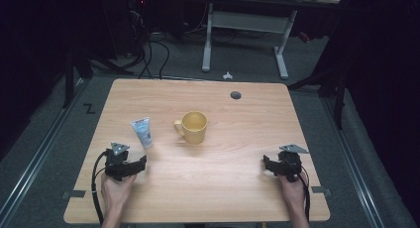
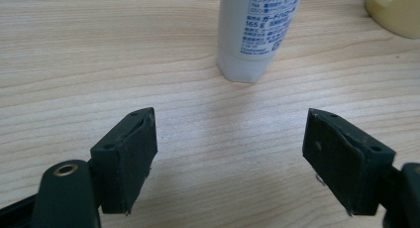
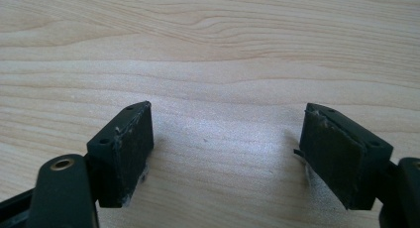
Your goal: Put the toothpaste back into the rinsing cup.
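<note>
Left tongs [image 1: 140, 164] gape empty, aimed at tube [image 1: 142, 133] lying just ahead at 1 o'clock, left of mug [image 1: 192, 127]. Right tongs [image 1: 266, 163] open, idle on worktop [image 1: 233, 188]. Approach stage, likely; next: advance, straddle tube's cap end, close.

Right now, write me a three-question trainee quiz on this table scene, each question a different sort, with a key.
1. True or false: the left tongs are clamped on the white tube.
2. Multiple choice: the yellow mug has its handle pointing toward A) the white tube, B) the right tongs, C) the grey grommet hole.
3. Fill in: the white tube lies flat on the wooden ____, its cap end toward the left tongs.

Key
1. False: the jaws stand open and apart from the tube.
2. A
3. table
</note>
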